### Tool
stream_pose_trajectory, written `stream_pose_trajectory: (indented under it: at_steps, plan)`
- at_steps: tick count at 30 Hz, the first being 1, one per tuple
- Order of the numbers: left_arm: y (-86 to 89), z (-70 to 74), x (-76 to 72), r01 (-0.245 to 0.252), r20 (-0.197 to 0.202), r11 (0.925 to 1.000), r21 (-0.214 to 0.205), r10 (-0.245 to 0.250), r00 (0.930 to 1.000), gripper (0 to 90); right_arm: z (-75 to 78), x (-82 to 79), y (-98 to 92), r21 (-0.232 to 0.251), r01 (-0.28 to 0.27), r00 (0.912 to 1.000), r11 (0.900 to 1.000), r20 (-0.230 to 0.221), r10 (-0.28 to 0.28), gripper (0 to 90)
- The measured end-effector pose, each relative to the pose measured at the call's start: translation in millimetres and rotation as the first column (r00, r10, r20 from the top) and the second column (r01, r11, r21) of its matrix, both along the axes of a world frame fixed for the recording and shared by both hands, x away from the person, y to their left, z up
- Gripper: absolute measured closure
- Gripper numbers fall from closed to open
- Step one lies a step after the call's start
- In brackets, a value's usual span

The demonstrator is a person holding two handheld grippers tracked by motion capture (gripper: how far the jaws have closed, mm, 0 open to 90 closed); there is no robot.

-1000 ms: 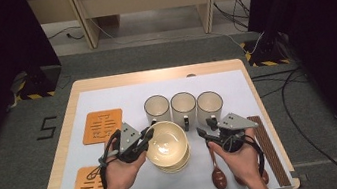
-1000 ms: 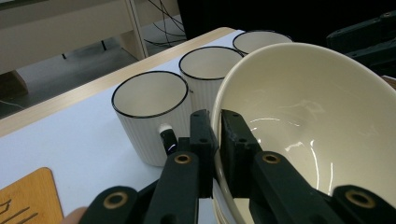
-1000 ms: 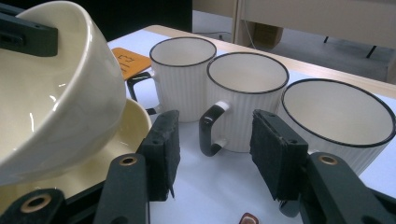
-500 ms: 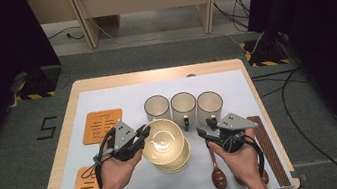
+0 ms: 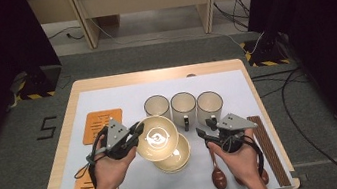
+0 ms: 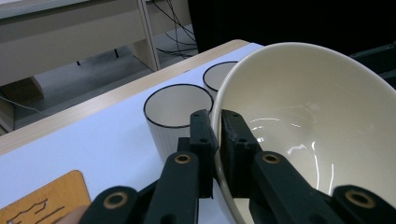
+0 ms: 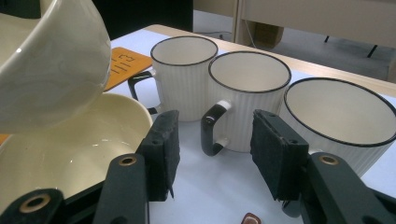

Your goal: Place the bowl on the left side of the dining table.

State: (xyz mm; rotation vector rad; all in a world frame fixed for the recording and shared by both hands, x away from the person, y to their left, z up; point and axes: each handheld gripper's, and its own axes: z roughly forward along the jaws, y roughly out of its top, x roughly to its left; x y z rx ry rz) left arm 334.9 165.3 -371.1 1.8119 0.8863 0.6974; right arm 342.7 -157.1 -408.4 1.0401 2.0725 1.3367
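White table [image 5: 106,96] — left gripper [image 5: 137,131] clamps lifted bowl [image 5: 158,137] rim; right gripper [image 5: 205,133] open.

Three mugs [image 5: 184,108] stand in a row behind the stacked bowls [image 5: 171,155]. Two coasters [image 5: 102,126] lie along the table's [image 5: 153,76] left edge, spoons [image 5: 218,174] toward its right

high view overhead facing forward-down, gripper views close and low, sharing the mugs [image 5: 184,109]

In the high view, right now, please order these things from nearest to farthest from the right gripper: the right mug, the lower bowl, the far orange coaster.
Measured from the right gripper:
1. The right mug, just beyond it.
2. The lower bowl, on its left side.
3. The far orange coaster, across the table at its left side.
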Motion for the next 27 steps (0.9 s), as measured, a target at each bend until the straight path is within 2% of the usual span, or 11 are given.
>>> stream_pose_trajectory:
  at_steps: [11, 27]
  plan:
    - [9.6, 6.3, 1.7, -0.025, 0.009, 0.9997, -0.007, 0.025, 0.9997, 82.8, -0.5, 0.4, 1.3, 0.002, -0.003, 1.0, 1.0, 0.0, 0.003, 52.2]
    - [23.4, 9.2, 4.4, -0.056, 0.0, 0.9982, -0.02, 0.056, 0.9984, 82.9, -1.3, 0.4, 1.6, 0.004, -0.003, 1.0, 1.0, -0.004, 0.003, 52.2]
